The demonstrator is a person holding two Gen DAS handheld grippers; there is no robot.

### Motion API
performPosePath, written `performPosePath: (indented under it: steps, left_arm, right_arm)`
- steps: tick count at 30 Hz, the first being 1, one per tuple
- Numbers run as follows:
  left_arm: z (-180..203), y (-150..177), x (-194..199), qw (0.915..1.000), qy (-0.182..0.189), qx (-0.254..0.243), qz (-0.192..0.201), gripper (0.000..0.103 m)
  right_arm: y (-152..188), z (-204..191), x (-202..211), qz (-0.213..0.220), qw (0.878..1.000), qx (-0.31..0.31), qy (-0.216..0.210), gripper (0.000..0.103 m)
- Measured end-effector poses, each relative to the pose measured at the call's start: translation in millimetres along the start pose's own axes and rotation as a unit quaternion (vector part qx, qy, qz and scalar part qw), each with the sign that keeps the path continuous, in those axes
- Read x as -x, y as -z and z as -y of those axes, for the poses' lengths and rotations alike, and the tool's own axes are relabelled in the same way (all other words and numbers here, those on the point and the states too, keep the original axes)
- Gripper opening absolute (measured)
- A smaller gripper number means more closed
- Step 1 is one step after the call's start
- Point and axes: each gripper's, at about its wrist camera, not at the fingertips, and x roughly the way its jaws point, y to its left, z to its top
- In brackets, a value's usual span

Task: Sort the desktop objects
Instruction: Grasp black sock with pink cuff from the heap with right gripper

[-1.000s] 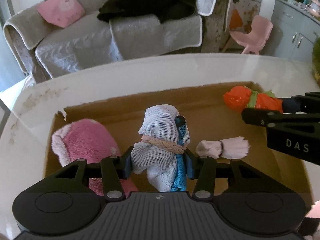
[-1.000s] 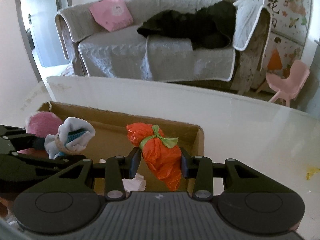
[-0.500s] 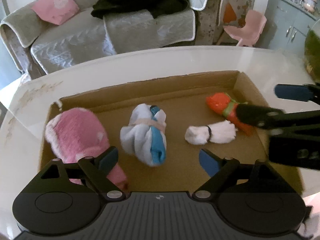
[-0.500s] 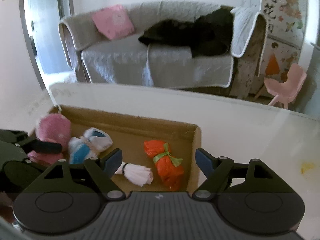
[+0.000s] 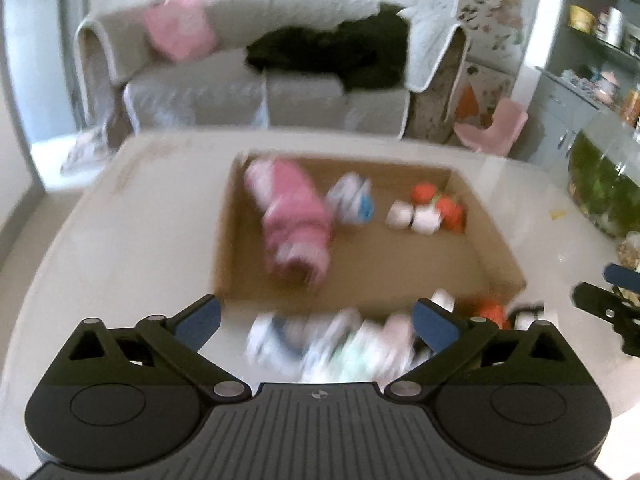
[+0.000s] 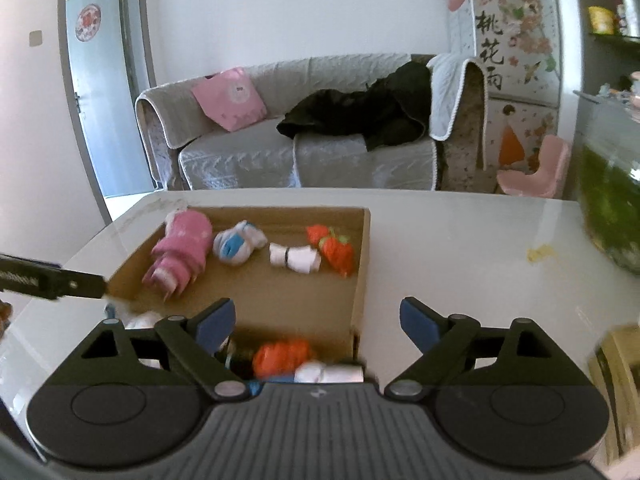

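A cardboard box lies on the white table. Inside lie a pink fluffy bundle, a white-and-blue bundle, a white roll and an orange bundle with a green tie. My left gripper is open and empty, pulled back above a blurred pile of loose bundles in front of the box. My right gripper is open and empty over the box's near right corner, above an orange bundle and a white roll.
A grey sofa with a pink cushion stands behind the table. A green-filled glass tank stands at the table's right edge, near a small yellow scrap. A pink child's chair stands on the floor.
Both grippers let go of their bundles in the box, opened wide, then pulled back and up. The white-and-blue and orange bundles now lie in the box.
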Motion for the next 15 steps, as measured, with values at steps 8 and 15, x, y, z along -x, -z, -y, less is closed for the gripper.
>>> performPosePath:
  steps: [8, 15]
  left_arm:
    - [-35.2, 46.3, 8.1, 0.9995, -0.022, 0.02, -0.012, 0.103]
    - [-7.6, 80.5, -7.6, 0.9978, 0.002, -0.059, -0.03, 0.103]
  right_arm:
    - [42.0, -18.9, 7.6, -0.009, 1.0, -0.008, -0.018, 0.088]
    - [70.8, -60.0, -6.6, -0.011, 0.998, 0.045, -0.05, 0.087]
